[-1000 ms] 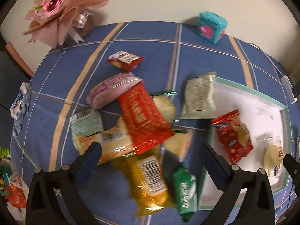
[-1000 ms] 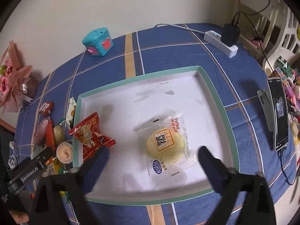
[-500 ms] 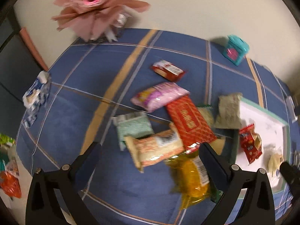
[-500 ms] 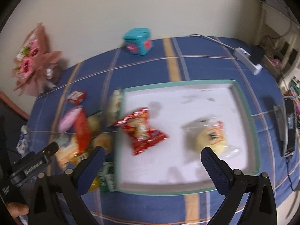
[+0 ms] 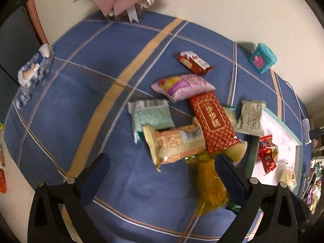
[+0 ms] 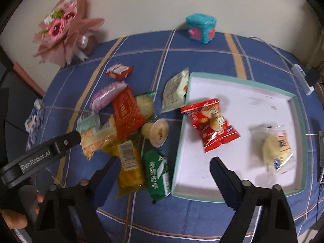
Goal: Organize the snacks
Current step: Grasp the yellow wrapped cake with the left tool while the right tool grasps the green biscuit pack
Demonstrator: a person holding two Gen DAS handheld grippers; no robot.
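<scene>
A: Now, where does the snack pile [image 6: 125, 125] lie?
B: Left of the white tray [image 6: 239, 196]; our left gripper [image 5: 162, 162], jaws spread and empty, is nearer.
A: And the orange packet [image 5: 176, 143]?
B: Crosswise, just ahead. Our right gripper [image 6: 164, 166] is likewise spread.

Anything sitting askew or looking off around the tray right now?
Yes: the pale green-white packet leans tilted against the tray's left rim, neither in nor flat on the cloth. The other loose snacks lie overlapped in a heap beside the tray. Nothing looks spilled or torn.
</scene>
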